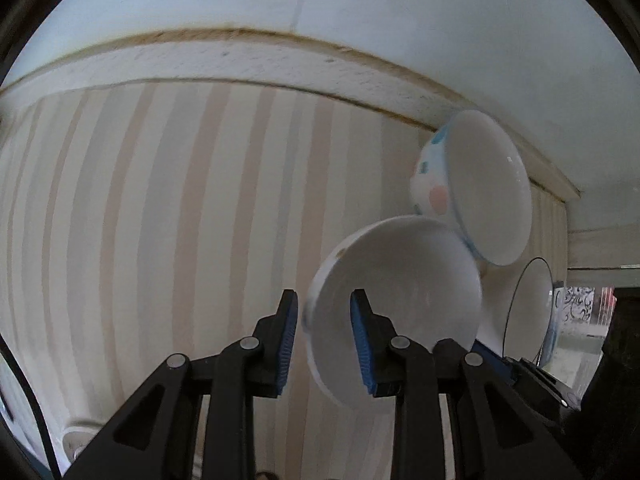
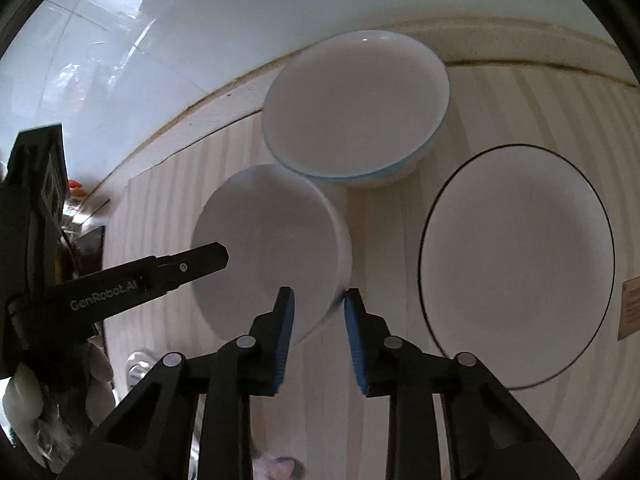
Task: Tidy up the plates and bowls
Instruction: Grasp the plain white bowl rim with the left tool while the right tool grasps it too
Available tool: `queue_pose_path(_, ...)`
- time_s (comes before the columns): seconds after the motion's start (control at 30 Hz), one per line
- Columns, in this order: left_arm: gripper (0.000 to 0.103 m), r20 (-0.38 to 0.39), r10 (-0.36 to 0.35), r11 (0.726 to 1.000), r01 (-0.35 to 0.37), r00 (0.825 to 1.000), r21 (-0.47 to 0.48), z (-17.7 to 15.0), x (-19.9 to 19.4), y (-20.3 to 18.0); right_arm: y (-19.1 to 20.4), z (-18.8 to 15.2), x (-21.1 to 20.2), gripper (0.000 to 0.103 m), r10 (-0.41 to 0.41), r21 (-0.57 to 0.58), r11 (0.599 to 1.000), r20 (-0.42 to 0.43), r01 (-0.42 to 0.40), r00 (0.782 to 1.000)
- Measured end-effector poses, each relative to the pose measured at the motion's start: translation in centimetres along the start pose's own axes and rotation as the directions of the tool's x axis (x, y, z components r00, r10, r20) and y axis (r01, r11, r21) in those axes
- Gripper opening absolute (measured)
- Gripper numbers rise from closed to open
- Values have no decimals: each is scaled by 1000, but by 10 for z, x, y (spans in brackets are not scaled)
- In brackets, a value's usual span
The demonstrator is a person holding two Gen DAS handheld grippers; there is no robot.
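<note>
1. Your left gripper (image 1: 324, 344) straddles the near bowl's (image 1: 400, 304) rim: one finger outside the wall, one inside. A gap shows between the pads and the rim, so it's not clamped; jaws apart.
2. Your right gripper (image 2: 318, 342) straddles the same bowl (image 2: 272, 248) at its opposite rim. Jaws apart; the right pad sits just at the rim, but I can't tell whether it touches.
3. The left gripper's arm (image 2: 120, 284) shows in the right wrist view, reaching over the bowl. Printed on it: "GenRobot.AI".
4. The bowl is on the striped mat (image 2: 384, 240), with a blue-rimmed bowl (image 2: 356, 108) just behind it; their rims overlap in view.
5. The plate (image 2: 516, 264) with a thin dark rim lies on the mat, right of both bowls, apart from them.
6. There's a tan label (image 2: 630, 308) at the right edge; its text is too blurred to read.
</note>
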State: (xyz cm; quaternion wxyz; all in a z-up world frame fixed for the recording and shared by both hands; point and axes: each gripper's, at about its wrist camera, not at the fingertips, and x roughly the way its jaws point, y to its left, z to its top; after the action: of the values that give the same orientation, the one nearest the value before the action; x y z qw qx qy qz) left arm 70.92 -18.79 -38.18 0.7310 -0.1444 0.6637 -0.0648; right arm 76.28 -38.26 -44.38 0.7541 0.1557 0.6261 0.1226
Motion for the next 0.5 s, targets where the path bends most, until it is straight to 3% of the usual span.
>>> queue_pose_path(0.07, 23, 17, 27, 999, -27, 999, 27, -2, -1, -4, -1, 1, 4, 18, -12, 6, 1000, 4, 12, 1000)
queue_pose_path(0.5, 21, 69, 29, 994, -36, 997, 99, -49, -44, -15, 11, -31, -21, 17, -40, -21, 999, 55, 41, 998)
